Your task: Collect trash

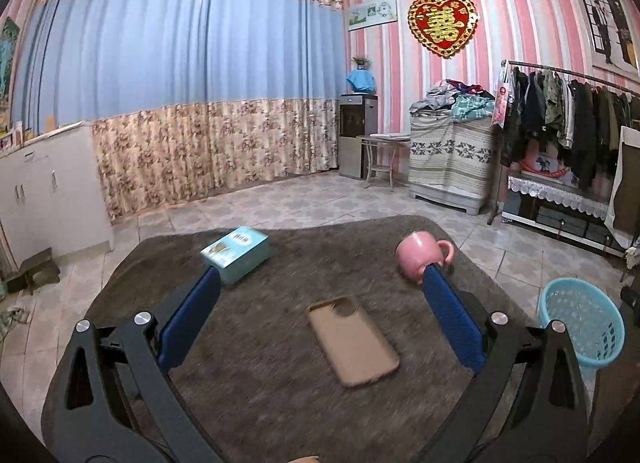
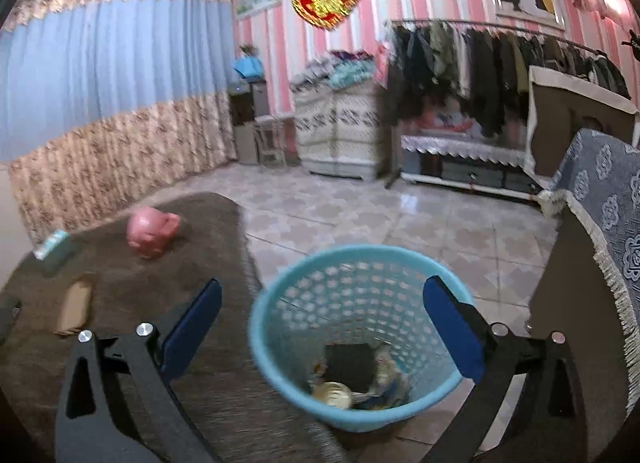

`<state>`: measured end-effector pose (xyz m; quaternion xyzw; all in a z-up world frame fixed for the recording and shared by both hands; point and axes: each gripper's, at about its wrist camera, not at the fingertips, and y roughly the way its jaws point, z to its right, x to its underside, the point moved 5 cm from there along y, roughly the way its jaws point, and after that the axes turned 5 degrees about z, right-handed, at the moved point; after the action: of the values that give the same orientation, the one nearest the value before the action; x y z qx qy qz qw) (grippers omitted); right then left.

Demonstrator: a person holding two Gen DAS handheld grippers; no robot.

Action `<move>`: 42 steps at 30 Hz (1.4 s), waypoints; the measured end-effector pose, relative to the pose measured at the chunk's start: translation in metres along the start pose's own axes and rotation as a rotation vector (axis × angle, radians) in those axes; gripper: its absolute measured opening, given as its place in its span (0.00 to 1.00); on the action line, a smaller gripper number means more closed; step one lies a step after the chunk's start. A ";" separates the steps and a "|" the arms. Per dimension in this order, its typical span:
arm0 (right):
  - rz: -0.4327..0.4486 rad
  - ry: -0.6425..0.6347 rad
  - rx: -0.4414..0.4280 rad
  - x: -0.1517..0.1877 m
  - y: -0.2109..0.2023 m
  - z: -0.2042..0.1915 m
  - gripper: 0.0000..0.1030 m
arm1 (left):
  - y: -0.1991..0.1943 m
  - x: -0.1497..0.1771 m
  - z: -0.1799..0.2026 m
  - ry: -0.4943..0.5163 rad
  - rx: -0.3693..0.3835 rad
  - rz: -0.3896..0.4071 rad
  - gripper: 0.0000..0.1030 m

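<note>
Hovering over the blue basket [image 2: 360,339] beside the table's right edge, the right gripper [image 2: 322,291] has its fingers wide apart, empty; trash lies in the basket's bottom. The left gripper [image 1: 320,277], fingers also apart, hangs above the brown-covered table [image 1: 256,391], over a phone case [image 1: 352,341].

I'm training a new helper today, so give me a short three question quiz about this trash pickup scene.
1. True or false: the pink mug stands upright on the brown cloth.
2. Which lies nearest the left hand-held gripper? A teal box; B phone case; C mug.
3. What container sits below the open right hand-held gripper?

Key:
1. False, it lies tipped over.
2. B.
3. The blue basket, with trash already inside.
</note>
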<state>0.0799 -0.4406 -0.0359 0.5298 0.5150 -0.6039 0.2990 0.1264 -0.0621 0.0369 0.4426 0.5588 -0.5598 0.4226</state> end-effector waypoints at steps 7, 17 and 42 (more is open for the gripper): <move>-0.015 -0.031 -0.089 0.019 -0.047 -0.055 0.96 | -0.044 0.023 -0.014 -0.039 0.023 -0.007 0.95; -0.054 -0.071 -0.103 0.054 -0.083 -0.099 0.96 | -0.082 0.053 -0.010 -0.050 0.083 -0.018 0.95; 0.016 -0.141 -0.075 0.048 -0.114 -0.126 0.96 | -0.091 0.070 0.004 -0.040 0.154 -0.027 0.95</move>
<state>0.0060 -0.2800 -0.0349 0.4788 0.5105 -0.6175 0.3589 0.0209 -0.0627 -0.0079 0.4550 0.5115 -0.6152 0.3909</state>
